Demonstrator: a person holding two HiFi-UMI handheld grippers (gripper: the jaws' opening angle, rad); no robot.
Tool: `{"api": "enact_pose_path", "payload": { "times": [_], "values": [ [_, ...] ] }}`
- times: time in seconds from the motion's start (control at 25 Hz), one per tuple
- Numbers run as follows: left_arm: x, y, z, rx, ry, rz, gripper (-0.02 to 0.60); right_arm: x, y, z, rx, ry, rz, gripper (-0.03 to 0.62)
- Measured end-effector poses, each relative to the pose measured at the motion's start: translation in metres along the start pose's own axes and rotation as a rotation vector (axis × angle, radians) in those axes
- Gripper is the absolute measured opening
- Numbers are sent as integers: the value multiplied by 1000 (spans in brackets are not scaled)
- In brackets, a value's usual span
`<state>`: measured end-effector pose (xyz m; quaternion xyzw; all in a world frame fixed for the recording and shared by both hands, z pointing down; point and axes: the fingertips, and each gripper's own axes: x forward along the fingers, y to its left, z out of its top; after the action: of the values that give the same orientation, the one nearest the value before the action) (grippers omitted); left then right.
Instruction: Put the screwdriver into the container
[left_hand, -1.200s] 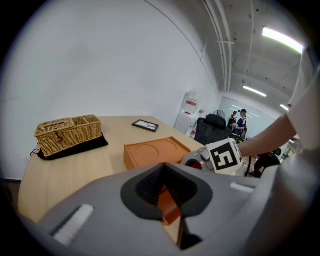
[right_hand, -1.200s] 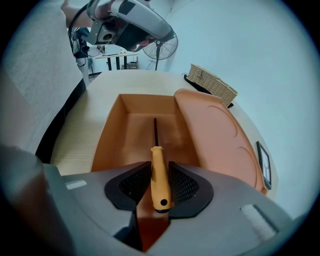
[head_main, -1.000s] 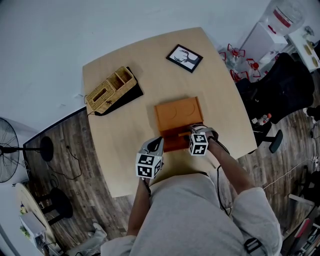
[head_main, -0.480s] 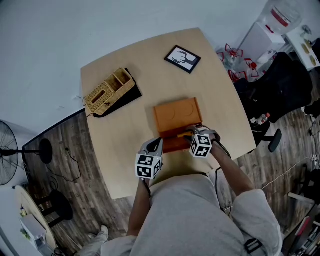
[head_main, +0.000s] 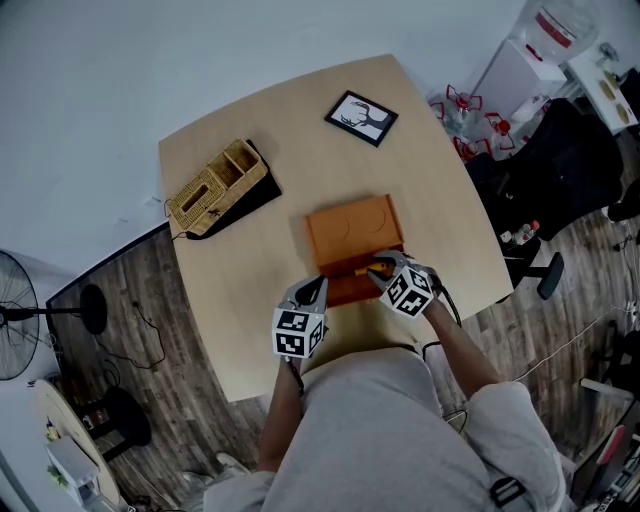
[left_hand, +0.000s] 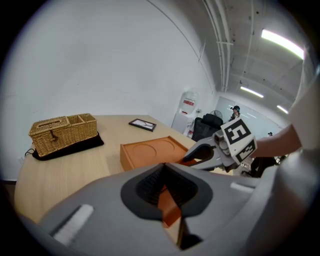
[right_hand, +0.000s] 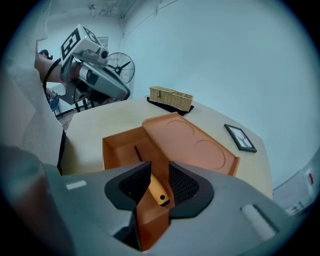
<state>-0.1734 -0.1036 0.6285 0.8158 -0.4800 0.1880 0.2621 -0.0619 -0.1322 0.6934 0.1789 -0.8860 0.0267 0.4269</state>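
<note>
The orange wooden container (head_main: 353, 232) lies mid-table with its drawer (head_main: 345, 286) pulled out toward me. My right gripper (head_main: 380, 269) hovers over the drawer's right end, shut on the screwdriver's yellow handle (right_hand: 157, 190). The thin dark shaft (right_hand: 136, 153) slants down into the open drawer (right_hand: 122, 147). My left gripper (head_main: 312, 291) is at the drawer's near left corner. In the left gripper view its jaws are closed on an orange edge of the drawer (left_hand: 168, 206). The right gripper (left_hand: 202, 155) shows beyond the container's lid (left_hand: 150, 150).
A wicker basket (head_main: 214, 183) on a black cloth stands at the table's back left. A framed picture (head_main: 360, 117) lies at the back right. A black office chair (head_main: 560, 180) is right of the table and a fan (head_main: 15, 310) is on the floor to the left.
My right gripper has shifted slightly right and turned, so the screwdriver's handle now shows beside the drawer. The left gripper has stayed at the drawer's corner.
</note>
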Motion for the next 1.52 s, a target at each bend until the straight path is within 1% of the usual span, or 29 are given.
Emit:
{"api": "enact_pose_path", "payload": {
  "times": [0.28, 0.56, 0.72, 0.76, 1.0, 1.08, 1.24, 1.52],
  "values": [
    [3, -6, -1, 12, 4, -18, 55, -14, -4, 3, 177, -86, -34, 103],
    [5, -11, 0, 27, 8, -36, 55, -34, -7, 16, 308, -174, -70, 102],
    [6, -12, 0, 31, 7, -41, 55, -36, -2, 17, 338, -190, -79, 94],
    [6, -12, 0, 32, 7, -42, 55, -37, -1, 18, 346, -194, -82, 71],
    [6, -10, 0, 26, 7, -42, 55, -35, 2, 23, 403, -221, -93, 38],
    [7, -10, 0, 25, 6, -40, 55, -35, 2, 21, 410, -224, -98, 35],
    [7, -10, -1, 24, 8, -41, 55, -39, 2, 17, 426, -225, -124, 5],
    [8, -9, -1, 22, 6, -47, 55, -50, 2, 11, 472, -240, -184, 2]
  ]
}}
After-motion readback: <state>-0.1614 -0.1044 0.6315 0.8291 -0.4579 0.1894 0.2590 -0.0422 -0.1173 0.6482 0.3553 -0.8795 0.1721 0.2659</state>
